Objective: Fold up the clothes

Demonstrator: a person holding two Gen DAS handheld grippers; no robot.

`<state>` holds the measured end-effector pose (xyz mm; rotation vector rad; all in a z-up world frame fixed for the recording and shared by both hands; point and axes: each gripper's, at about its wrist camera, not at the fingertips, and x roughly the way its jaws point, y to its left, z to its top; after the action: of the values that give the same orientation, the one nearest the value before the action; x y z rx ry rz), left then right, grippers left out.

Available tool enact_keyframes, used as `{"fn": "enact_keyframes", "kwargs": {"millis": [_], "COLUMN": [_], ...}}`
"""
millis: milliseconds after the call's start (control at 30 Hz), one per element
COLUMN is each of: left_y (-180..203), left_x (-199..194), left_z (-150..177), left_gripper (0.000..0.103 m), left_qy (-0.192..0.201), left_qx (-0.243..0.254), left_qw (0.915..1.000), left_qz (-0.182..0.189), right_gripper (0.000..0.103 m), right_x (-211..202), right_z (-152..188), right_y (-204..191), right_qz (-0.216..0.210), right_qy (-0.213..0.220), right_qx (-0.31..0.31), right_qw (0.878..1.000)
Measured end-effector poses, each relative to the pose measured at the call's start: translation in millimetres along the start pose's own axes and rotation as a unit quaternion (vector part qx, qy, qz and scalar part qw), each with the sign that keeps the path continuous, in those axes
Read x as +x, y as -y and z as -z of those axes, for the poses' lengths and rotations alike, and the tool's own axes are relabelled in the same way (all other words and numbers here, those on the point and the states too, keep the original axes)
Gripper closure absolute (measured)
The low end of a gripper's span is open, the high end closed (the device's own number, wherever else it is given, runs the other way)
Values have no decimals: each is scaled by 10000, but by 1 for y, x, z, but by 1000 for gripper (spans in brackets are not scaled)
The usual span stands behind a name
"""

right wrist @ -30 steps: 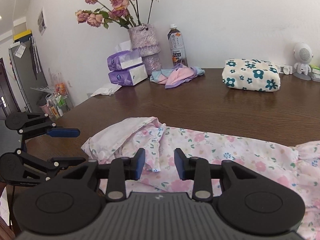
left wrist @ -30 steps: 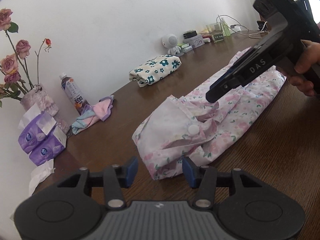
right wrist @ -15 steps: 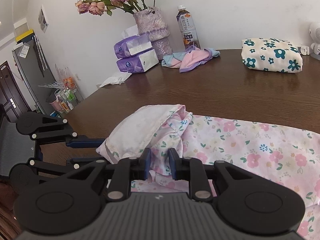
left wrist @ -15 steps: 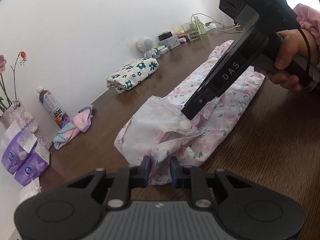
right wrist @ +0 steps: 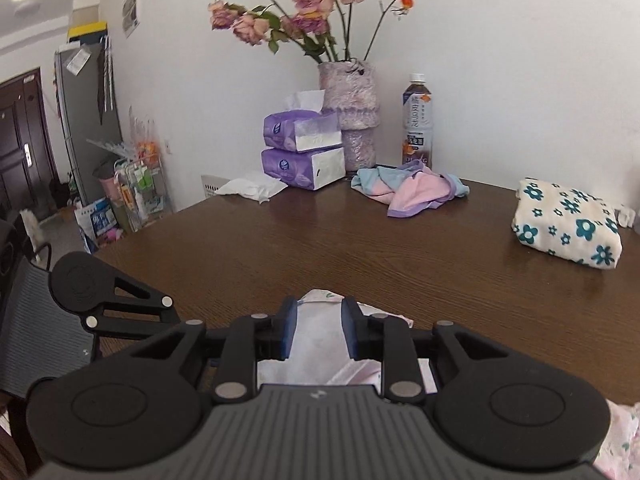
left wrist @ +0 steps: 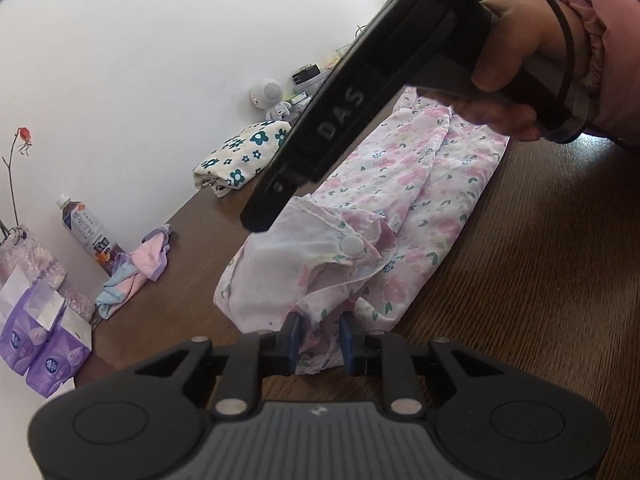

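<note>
A pink floral garment (left wrist: 404, 200) lies lengthwise on the brown table (left wrist: 540, 280), its near end turned over to show white lining and a white button (left wrist: 351, 245). My left gripper (left wrist: 320, 342) is shut on the garment's near hem; cloth fills the gap between its blue pads. The right gripper (left wrist: 260, 216) reaches in from the upper right in a person's hand (left wrist: 508, 64), its tip on the far side of the turned-over end. In the right wrist view the right gripper (right wrist: 316, 326) is shut on a white fold of the garment (right wrist: 316, 320), raised a little off the table.
A folded cream cloth with teal flowers (right wrist: 568, 228) sits at the back right. A pastel cloth heap (right wrist: 412, 192), a drink bottle (right wrist: 417, 120), a vase of dried roses (right wrist: 352, 112) and purple tissue packs (right wrist: 304, 156) line the wall. A mesh chair (right wrist: 40, 340) stands past the table's left edge.
The left jaws narrowed onto the garment's near hem. The right gripper slid along the garment to its turned-over end and rose slightly with a fold in its jaws. Both views rolled.
</note>
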<state>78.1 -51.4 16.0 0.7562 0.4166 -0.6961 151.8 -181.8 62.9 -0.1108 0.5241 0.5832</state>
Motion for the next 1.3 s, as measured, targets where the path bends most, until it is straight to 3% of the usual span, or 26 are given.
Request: {"fn": "enact_keyframes", "kwargs": {"millis": [200,300,400,567,733,900,1100,1200,1300], "left_y": [-18,-35,-50,-58,-51,-49,-49,-58,-76], "left_x": [-14,-25,-25,4,26,28,23,16,15], "left_z": [3,3,-1,-6,-1,0,0,5,13], "left_gripper": [79,70,70,71,72,72,71,67,65], "left_qy": [216,449,580,321,47,37,123,147,111], "left_qx": [-356,-700,-1021,-1406,-1424,-1419,-1480,-1899,-2530], "left_qw": [9991,9965,9931,9893,9888,9890,9887,9817,9673], "left_qz": [126,76,-8,238,433,404,222,67,148], "right_gripper": [79,79,79,79,79,73,73,73,73], "right_x": [18,17,18,20,18,-1,9,11,10], "right_z": [15,23,26,30,32,27,37,41,43], "right_y": [3,9,12,15,12,8,11,15,18], "right_qz": [338,335,297,239,229,274,416,356,303], "right_qy": [-461,-518,-518,-502,-452,-122,-459,-496,-497], "right_qx": [-124,-40,-16,-9,-153,-245,-257,-148,-81], "right_qw": [9983,9981,9982,9985,9986,9993,9978,9980,9983]}}
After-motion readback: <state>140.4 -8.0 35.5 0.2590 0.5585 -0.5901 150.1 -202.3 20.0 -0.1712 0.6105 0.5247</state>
